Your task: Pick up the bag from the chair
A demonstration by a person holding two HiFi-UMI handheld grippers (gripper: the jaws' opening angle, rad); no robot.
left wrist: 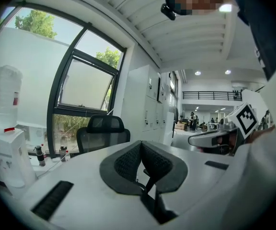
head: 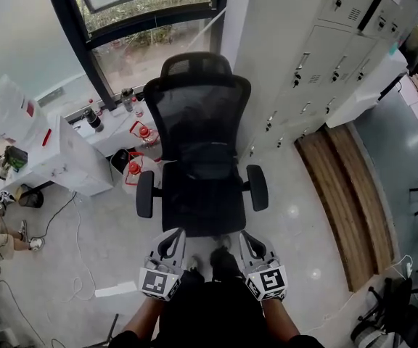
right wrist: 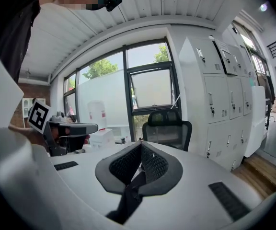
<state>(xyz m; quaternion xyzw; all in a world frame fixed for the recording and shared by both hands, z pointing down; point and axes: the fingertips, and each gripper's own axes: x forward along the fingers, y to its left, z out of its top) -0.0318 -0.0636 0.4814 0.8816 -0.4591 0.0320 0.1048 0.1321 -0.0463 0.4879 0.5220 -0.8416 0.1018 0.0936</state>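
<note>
On the seat of the black mesh office chair, against the backrest, a dark lump may be the bag. It is black on black, so we cannot tell for sure. The chair stands just ahead of us, between the white lockers and the window. The left gripper and right gripper are both fully closed, holding nothing, just short of the seat edge. We should part the jaws before reaching in and aim for a strap or top fold.
</note>
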